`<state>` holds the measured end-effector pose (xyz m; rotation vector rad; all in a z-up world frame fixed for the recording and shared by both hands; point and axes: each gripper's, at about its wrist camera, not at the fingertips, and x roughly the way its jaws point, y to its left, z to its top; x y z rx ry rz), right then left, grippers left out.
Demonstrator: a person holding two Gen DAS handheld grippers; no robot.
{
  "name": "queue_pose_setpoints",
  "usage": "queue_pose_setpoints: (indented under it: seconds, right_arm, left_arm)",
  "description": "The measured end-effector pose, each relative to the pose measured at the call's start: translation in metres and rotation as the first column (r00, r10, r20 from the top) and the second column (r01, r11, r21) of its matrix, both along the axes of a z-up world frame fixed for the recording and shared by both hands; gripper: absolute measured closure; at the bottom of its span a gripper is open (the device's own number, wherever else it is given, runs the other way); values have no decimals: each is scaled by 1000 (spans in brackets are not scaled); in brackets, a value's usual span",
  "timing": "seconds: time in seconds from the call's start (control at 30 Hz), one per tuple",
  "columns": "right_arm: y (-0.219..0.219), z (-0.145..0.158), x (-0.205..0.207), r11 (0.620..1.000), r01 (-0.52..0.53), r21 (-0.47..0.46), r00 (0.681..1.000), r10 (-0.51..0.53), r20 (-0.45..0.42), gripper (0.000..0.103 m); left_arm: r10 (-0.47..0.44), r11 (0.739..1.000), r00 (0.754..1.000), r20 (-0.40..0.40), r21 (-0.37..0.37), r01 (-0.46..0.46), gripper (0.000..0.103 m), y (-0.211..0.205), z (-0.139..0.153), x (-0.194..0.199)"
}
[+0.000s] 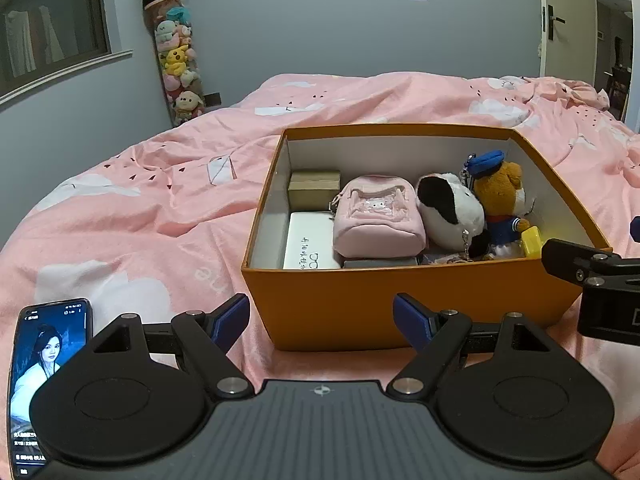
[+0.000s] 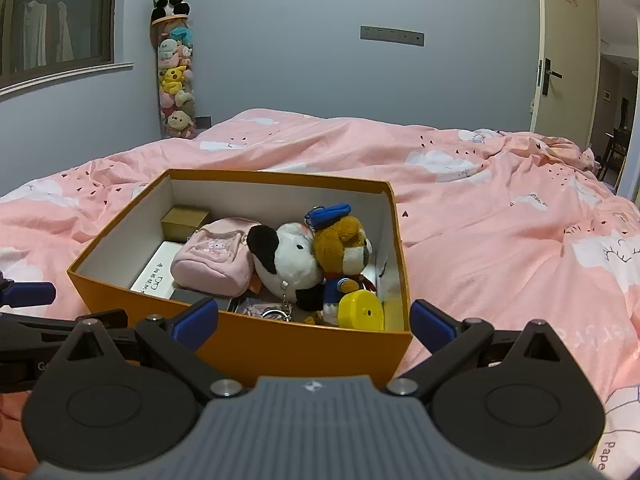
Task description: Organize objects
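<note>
An open orange box (image 1: pixel 360 300) (image 2: pixel 280 344) sits on the pink bed. Inside lie a pink pouch (image 1: pixel 378 216) (image 2: pixel 214 260), a black-and-white plush (image 1: pixel 450 208) (image 2: pixel 286 258), a brown plush dog with a blue cap (image 1: pixel 502 196) (image 2: pixel 344 248), a yellow round case (image 2: pixel 360 310) (image 1: pixel 531 241), a white case (image 1: pixel 308 246) and a small tan box (image 1: pixel 314 190) (image 2: pixel 185 222). My left gripper (image 1: pixel 322 322) is open and empty just in front of the box. My right gripper (image 2: pixel 314 322) is open and empty at the box's near right corner.
A phone (image 1: pixel 48 380) with a lit screen lies on the bed at the left of my left gripper. The pink duvet (image 2: pixel 500 240) covers the whole bed. A tall column of plush toys (image 1: pixel 176 60) stands against the far wall. A door (image 2: pixel 560 52) is at the right.
</note>
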<state>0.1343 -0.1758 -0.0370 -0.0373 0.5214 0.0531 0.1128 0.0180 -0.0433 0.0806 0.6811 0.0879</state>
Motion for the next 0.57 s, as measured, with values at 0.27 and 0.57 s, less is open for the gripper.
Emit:
queue_pose_setpoints:
  seconds: [0.27, 0.57]
  right_arm:
    - [1, -1, 0, 1000, -4, -4, 1000, 4, -7, 1]
    - [2, -1, 1, 1000, -3, -4, 1000, 3, -13, 1]
  left_arm:
    - [-6, 1000, 1000, -1, 1, 6, 8, 0, 0, 0]
    - [-7, 1000, 1000, -1, 1, 7, 8, 0, 1, 0]
